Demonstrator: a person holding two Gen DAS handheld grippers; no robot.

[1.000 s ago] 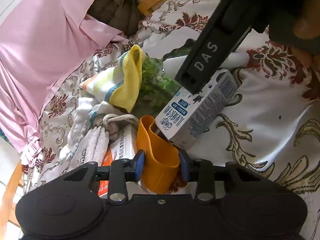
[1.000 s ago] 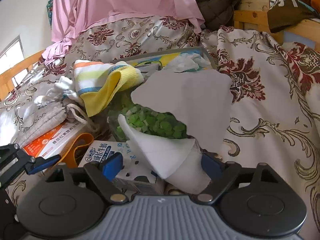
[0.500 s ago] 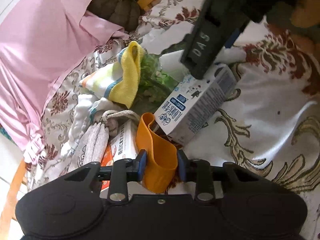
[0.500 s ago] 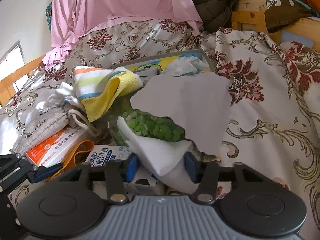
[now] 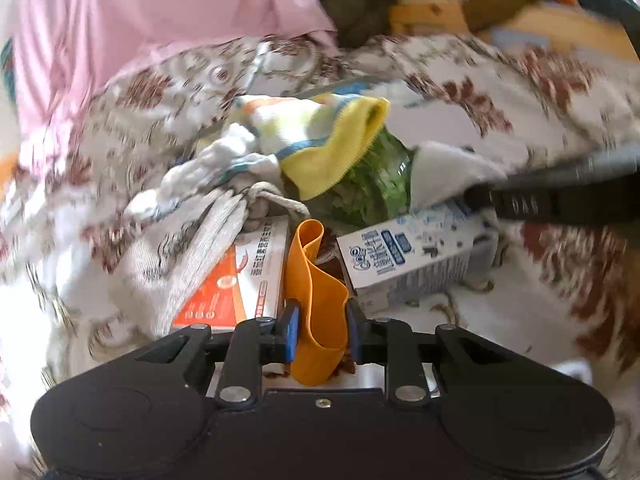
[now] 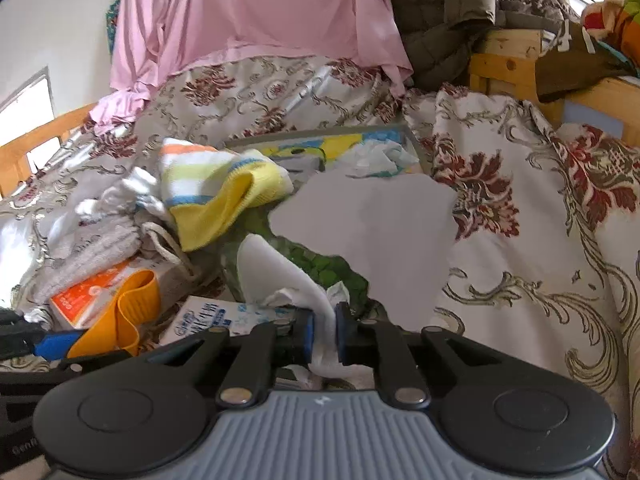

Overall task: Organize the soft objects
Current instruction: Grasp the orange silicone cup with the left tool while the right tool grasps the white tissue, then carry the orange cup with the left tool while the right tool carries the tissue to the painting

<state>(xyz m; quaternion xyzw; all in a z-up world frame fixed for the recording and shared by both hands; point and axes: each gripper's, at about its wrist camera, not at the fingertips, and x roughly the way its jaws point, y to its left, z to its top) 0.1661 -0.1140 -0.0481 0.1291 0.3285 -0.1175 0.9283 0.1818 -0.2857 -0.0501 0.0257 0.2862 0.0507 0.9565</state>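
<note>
Left hand-held gripper (image 5: 320,330) — jaws closing on the orange elastic band (image 5: 316,300).
Right hand-held gripper (image 6: 323,332) — wide a second ago, now closing, pinching the white cloth (image 6: 280,272); judged ready to lift.
Beyond: milk carton (image 5: 412,256), striped yellow towel (image 6: 216,196), drawstring pouch (image 5: 188,248).
Surface: floral bedspread (image 6: 520,240); pink sheet (image 6: 256,12) behind.

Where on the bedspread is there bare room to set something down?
Free: the floral bedspread right of the white cloth, up to the wooden frame. Crowded: the left, where striped towel, drawstring bag, orange box and milk carton pile together.
</note>
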